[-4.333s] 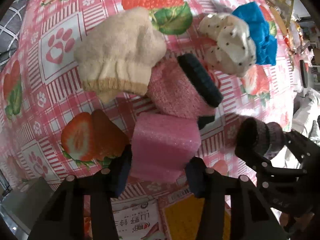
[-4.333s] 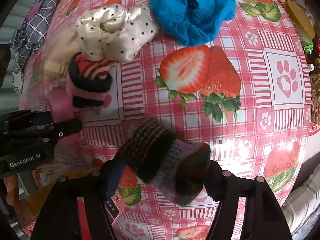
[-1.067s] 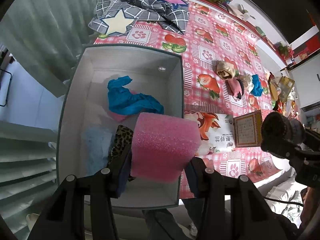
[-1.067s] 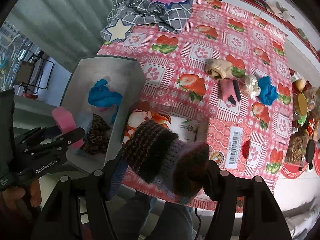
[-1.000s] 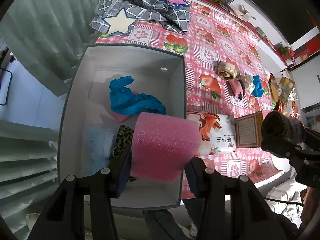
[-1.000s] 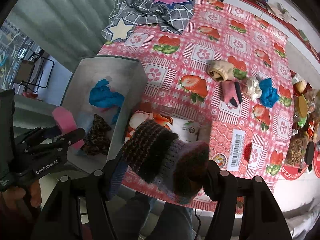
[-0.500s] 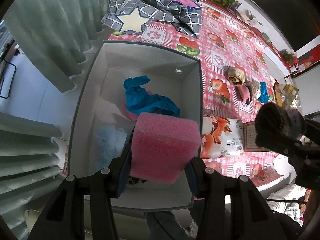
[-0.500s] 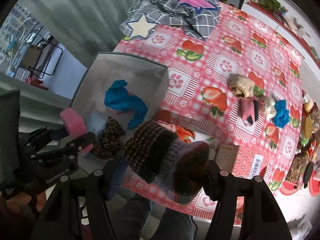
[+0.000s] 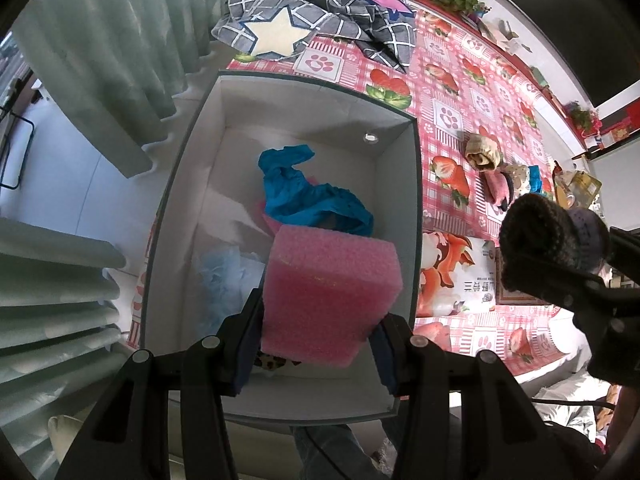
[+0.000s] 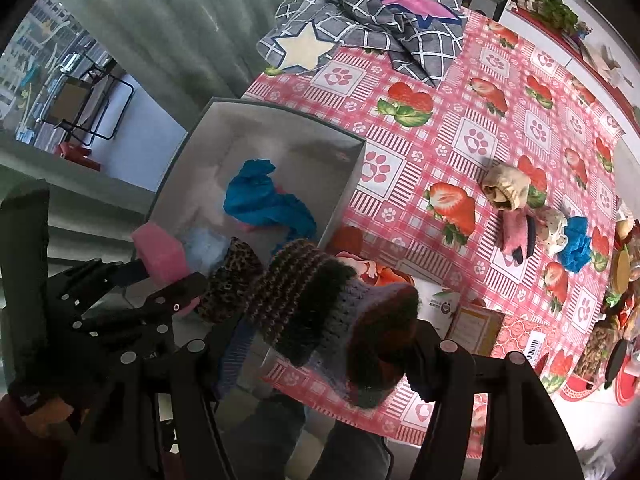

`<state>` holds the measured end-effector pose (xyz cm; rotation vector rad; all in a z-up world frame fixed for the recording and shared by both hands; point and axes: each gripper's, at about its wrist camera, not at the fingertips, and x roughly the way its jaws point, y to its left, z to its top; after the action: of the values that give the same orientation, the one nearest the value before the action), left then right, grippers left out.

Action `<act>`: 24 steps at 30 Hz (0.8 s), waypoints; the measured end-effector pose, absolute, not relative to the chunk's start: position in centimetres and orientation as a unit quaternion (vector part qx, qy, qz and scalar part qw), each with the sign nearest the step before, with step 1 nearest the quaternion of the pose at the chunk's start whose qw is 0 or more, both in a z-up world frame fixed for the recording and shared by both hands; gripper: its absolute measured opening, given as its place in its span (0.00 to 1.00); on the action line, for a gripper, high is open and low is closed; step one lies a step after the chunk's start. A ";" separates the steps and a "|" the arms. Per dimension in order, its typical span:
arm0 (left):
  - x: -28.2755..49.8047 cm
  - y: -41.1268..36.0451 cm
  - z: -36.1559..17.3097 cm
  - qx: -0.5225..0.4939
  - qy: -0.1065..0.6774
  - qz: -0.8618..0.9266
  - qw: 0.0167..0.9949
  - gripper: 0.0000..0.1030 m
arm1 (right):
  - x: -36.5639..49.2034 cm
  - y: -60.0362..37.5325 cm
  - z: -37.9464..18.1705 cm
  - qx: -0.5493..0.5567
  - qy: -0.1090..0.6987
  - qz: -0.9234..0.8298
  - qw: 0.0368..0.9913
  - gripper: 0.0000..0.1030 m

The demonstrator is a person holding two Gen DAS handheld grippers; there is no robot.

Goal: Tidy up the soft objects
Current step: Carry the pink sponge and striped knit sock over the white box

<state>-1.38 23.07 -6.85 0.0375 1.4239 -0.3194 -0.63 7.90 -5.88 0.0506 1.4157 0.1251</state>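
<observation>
My left gripper is shut on a pink foam sponge and holds it above the grey storage box. The box holds a blue cloth, a pale blue piece and a leopard-print piece. My right gripper is shut on a dark striped knitted hat, held above the box's near right corner. In the left wrist view the hat shows at the right. The sponge shows at the left of the right wrist view.
On the strawberry tablecloth lie a beige sock roll, a pink sock, a dotted cloth and a blue cloth. A grey checked blanket lies at the far end. Printed packets lie beside the box.
Both grippers have moved left and closer over the box with their loads. The box now fills more of both views.
</observation>
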 end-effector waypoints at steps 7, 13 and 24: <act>-1.3 23.2 -7.2 0.017 0.654 -0.144 0.743 0.51 | -0.4 8.3 -6.4 0.024 0.655 0.063 0.753 0.64; -1.2 23.4 -7.5 0.016 0.657 -0.142 0.741 0.51 | -0.2 8.4 -6.7 0.026 0.657 0.063 0.751 0.64; -1.3 23.9 -8.0 0.016 0.662 -0.130 0.738 0.51 | 0.2 9.1 -7.6 0.026 0.664 0.073 0.744 0.64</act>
<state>-1.25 23.91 -7.97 0.0351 1.4521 -0.2846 0.24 9.15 -7.59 0.0578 1.4548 0.1599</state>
